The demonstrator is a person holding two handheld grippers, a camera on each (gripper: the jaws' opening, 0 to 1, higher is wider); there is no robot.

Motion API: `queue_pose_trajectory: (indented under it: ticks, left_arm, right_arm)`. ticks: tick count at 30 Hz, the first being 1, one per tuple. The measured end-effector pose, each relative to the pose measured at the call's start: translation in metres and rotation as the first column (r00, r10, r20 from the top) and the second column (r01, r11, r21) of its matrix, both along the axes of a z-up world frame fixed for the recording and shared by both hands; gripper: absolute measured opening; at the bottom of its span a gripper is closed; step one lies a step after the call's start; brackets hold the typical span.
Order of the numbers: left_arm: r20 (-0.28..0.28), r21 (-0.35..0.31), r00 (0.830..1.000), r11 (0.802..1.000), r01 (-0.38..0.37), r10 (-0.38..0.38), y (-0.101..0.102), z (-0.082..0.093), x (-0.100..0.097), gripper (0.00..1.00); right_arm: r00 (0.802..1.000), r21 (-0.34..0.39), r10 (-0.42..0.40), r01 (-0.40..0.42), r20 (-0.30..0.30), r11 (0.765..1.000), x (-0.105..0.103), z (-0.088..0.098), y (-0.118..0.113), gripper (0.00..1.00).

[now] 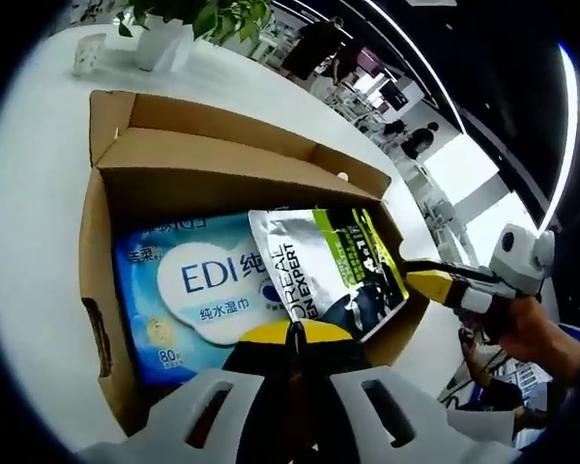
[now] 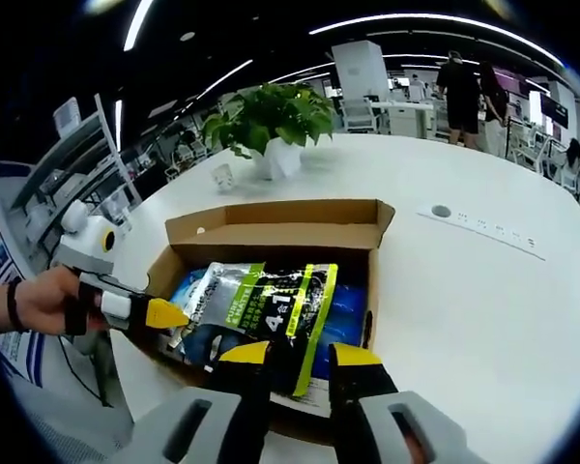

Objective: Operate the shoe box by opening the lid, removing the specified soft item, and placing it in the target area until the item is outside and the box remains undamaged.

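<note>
Silver-green pouch (image 2: 261, 314) lies lengthwise toward the right tool (image 2: 300, 356), whose narrowly parted tips bracket its near edge, while the left tool (image 1: 292, 332), tips together, touches its other end in the cardboard box (image 2: 280, 224).

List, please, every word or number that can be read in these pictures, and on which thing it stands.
"EDI" and "80": on the blue wet-wipes pack in the cardboard box.
"OREAL" and "EN EXPERT": on the silver pouch, cut off at its edge.
"4:1": on the pouch's green stripe, right gripper view.
Chinese characters and small print: too blurred to read.
</note>
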State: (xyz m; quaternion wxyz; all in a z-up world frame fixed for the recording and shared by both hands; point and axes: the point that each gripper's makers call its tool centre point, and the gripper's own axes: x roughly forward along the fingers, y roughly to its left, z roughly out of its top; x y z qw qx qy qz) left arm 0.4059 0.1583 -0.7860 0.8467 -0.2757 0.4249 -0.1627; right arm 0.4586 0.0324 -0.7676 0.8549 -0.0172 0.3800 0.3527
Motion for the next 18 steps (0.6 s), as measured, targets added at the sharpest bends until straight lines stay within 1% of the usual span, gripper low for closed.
queue_pose_trajectory:
  ticks: [2, 6, 10, 12, 16, 17, 18]
  left_arm:
    - [-0.001, -0.008, 1.000, 1.000, -0.006, 0.006, 0.001, 0.000, 0.000, 0.00]
    - [0.000, 0.005, 1.000, 1.000, 0.003, -0.003, 0.002, 0.000, 0.000, 0.00]
    - [-0.002, -0.002, 1.000, 1.000, 0.006, -0.006, 0.002, 0.000, -0.001, 0.00]
    - [-0.001, -0.005, 1.000, 1.000, 0.009, -0.009, 0.001, 0.001, -0.002, 0.00]
    - [-0.001, -0.008, 1.000, 1.000, 0.017, -0.017, 0.000, 0.002, -0.003, 0.00]
    - [0.000, -0.009, 1.000, 1.000, 0.019, -0.019, 0.000, 0.002, -0.003, 0.00]
    - [0.001, -0.009, 1.000, 1.000, 0.021, -0.021, 0.000, 0.002, -0.003, 0.00]
  right_arm:
    - [1.000, -0.005, -0.001, 0.001, -0.006, 1.000, -0.001, -0.002, 0.003, 0.19]
    - [1.000, -0.033, 0.014, -0.014, -0.001, 0.999, -0.004, -0.011, 0.007, 0.19]
    - [1.000, -0.024, -0.003, 0.003, -0.012, 1.000, -0.005, -0.014, 0.009, 0.19]
    - [1.000, -0.011, -0.019, 0.019, -0.021, 1.000, -0.006, -0.014, 0.010, 0.15]
    - [0.999, -0.032, -0.048, 0.048, 0.004, 0.998, -0.003, -0.012, 0.003, 0.03]
    - [0.999, -0.029, -0.052, 0.052, 0.005, 0.998, -0.003, -0.011, 0.003, 0.00]
    - [0.998, -0.018, -0.056, 0.056, 0.005, 0.998, -0.004, -0.010, 0.003, 0.00]
